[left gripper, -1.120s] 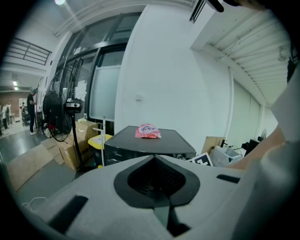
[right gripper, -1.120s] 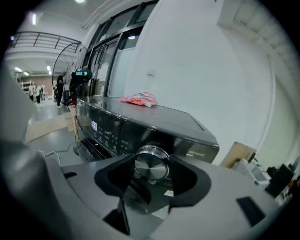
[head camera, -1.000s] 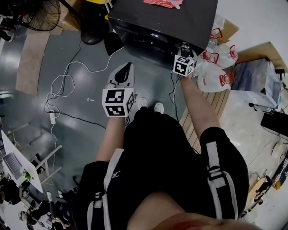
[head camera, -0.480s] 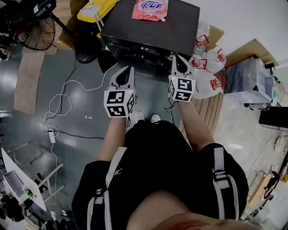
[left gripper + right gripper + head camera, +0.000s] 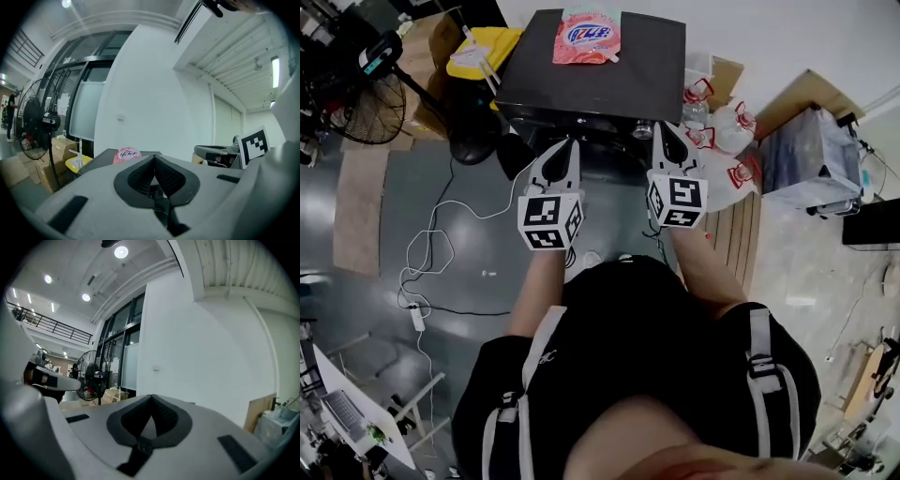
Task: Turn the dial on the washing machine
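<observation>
The black washing machine (image 5: 581,80) stands ahead of me, a pink detergent pouch (image 5: 586,36) lying on its lid. A small silvery knob, apparently the dial (image 5: 643,130), shows on its front edge. My right gripper (image 5: 664,133) is shut and empty, its tips just right of the dial and apart from it. My left gripper (image 5: 565,148) is shut and empty too, held level beside it before the machine's front. In the left gripper view the jaws (image 5: 153,158) meet with nothing between them. The right gripper view shows the jaws (image 5: 151,398) pressed together likewise.
A standing fan (image 5: 366,103) and a yellow object (image 5: 483,52) are left of the machine. Water jugs with red handles (image 5: 720,127) and a wooden pallet (image 5: 741,220) sit to the right. White cables (image 5: 431,253) trail over the grey floor.
My right gripper has drawn back from the dial and its jaws have come together. It now sits level with the left gripper, and my view has tilted up over the whole machine.
</observation>
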`<act>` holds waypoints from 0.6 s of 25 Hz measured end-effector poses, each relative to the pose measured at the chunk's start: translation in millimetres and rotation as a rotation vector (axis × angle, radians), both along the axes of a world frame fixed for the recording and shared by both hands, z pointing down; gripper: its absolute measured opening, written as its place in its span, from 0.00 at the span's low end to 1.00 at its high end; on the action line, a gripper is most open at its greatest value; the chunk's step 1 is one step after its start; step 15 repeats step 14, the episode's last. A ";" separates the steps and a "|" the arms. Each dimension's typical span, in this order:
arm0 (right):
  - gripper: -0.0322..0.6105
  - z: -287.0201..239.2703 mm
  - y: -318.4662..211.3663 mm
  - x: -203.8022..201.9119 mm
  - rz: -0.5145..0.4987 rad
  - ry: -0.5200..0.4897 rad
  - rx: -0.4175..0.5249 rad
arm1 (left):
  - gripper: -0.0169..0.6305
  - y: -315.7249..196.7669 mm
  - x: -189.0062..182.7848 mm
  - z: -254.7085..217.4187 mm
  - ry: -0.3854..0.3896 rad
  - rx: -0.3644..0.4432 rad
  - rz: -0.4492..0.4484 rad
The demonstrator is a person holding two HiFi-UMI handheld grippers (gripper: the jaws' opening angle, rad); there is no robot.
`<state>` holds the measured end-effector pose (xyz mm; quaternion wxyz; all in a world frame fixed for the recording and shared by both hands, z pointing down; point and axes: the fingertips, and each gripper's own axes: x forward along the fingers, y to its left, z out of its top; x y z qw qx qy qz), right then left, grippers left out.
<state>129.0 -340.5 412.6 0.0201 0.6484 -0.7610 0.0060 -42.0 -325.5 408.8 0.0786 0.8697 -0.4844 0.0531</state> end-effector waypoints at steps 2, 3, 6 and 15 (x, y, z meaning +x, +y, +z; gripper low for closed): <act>0.06 -2.8 -0.3 2.3 0.004 -0.009 0.003 | 0.02 -1.4 3.3 -5.7 0.003 0.017 0.006; 0.06 -3.7 -0.3 2.5 0.004 -0.014 0.003 | 0.02 -2.1 4.2 -7.6 0.004 0.022 0.007; 0.06 -4.5 0.6 -0.7 -0.002 -0.031 0.001 | 0.02 -3.1 6.1 -9.7 0.008 0.018 0.008; 0.06 -5.1 0.1 -0.8 -0.018 -0.020 0.007 | 0.02 -6.6 13.5 -12.5 0.049 -0.005 0.007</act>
